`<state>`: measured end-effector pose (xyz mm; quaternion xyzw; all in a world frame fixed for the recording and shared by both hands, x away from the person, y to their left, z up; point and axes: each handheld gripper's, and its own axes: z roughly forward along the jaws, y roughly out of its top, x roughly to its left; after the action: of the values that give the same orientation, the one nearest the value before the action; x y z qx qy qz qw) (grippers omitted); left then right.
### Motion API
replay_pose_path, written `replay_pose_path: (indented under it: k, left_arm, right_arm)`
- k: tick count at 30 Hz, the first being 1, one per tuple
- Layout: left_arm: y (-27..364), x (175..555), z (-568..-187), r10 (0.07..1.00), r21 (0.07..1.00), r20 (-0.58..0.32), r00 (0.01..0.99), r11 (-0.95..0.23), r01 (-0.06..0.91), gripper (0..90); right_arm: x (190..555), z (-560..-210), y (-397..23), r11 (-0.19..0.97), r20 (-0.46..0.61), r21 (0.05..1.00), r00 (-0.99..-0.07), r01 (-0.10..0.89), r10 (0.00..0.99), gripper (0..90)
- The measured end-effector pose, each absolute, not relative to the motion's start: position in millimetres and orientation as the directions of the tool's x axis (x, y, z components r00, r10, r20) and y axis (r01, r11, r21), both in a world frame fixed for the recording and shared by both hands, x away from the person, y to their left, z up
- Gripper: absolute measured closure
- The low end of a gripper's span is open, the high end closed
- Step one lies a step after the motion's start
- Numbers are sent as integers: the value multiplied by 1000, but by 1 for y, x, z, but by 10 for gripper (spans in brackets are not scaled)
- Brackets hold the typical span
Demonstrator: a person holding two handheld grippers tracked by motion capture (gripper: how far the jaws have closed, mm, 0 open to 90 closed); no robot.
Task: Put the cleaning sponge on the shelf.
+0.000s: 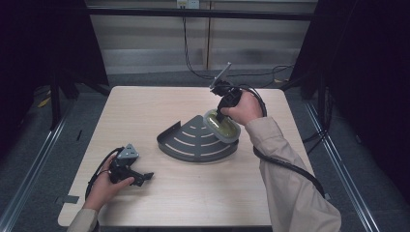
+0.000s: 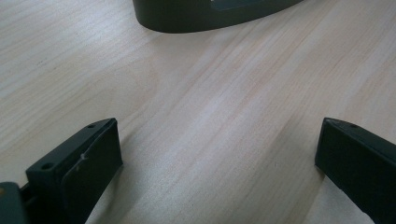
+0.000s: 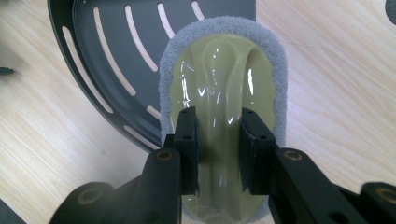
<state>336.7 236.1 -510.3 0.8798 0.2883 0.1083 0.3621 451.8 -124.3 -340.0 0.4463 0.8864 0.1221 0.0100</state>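
Note:
A dark grey quarter-round corner shelf (image 1: 193, 140) with slotted floor lies at the table's middle. A scrubber (image 1: 222, 126) with a yellow-green plastic grip and grey pad rests on the shelf's right corner, overhanging its rim. My right gripper (image 1: 221, 115) is shut on the scrubber's raised grip (image 3: 218, 140), one jaw on each side. The shelf (image 3: 107, 51) lies under the pad's far half. My left gripper (image 1: 145, 177) rests low on the table at front left, held by a hand, jaws wide open (image 2: 215, 158) over bare wood. The shelf's curved wall (image 2: 205, 16) stands ahead of it.
The light wood table (image 1: 154, 106) has a taped front-left corner. Black cables trail off the back and right edges. Dark frame posts and curtains flank both sides. A small dark object (image 3: 391, 8) sits at the top right of the right gripper view.

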Motion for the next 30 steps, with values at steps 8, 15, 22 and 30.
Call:
replay_pose_path:
  k: [8,15,22,30]
  left_arm:
    - [236,337,-510,586,700,-19,810,-571,429,0]
    - [236,337,-510,586,700,-18,810,-571,429,0]
    - [236,337,-510,586,700,-19,810,-571,429,0]
    - [236,337,-510,585,699,-18,811,-572,429,0]
  right_arm:
    - [454,-345,-120,575,97,223,-605,787,790,716]
    - [455,-347,-118,579,96,224,-609,784,787,716]
    - [455,-350,-114,587,94,220,-616,779,782,715]
    - [456,-355,-110,593,95,219,-621,775,778,715]
